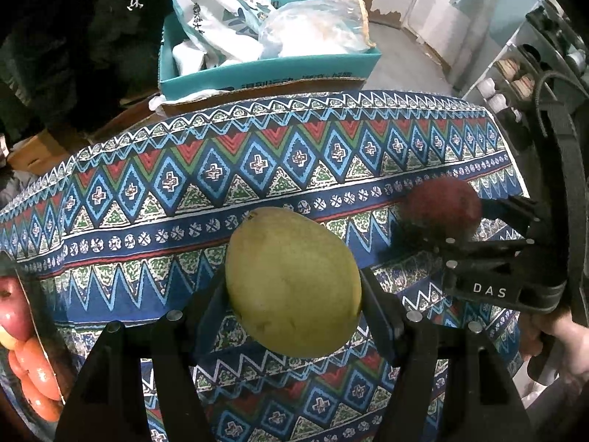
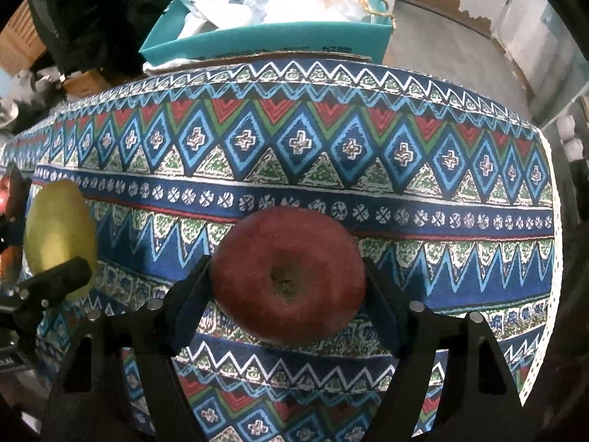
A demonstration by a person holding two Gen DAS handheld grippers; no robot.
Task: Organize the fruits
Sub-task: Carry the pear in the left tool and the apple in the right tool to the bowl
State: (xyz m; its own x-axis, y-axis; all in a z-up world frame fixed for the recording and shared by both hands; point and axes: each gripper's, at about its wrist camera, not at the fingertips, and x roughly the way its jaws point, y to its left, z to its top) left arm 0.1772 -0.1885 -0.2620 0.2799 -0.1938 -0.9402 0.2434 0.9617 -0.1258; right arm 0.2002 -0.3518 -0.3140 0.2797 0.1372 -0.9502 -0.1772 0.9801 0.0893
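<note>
Nearest my left lens, the green mango [image 1: 292,281] sits clenched between the left tongs [image 1: 294,294], lifted clear of the patterned cloth on the desk [image 1: 257,169]. On the other side I have the red apple [image 2: 289,276] pinched in the right tongs [image 2: 291,287], its stem pit facing the lens, also above the cloth. From the left view the apple shows far right, blurred, with the other tool behind it; from the right view the mango hangs at the far left edge.

Further out, at the left rim of the left view, I can see a red-and-yellow fruit and some orange ones [image 1: 33,379], seemingly in a container, though the edge distortion keeps me from saying what kind. Beyond the desk's far edge stands a teal box [image 1: 265,70] stuffed with bags.

My worry is the grip. Both fruits are round and smooth and held only at two narrow pads, so a quick swing or tilt could roll either one out. With both tools close together, heading left at once risks knocking them.
</note>
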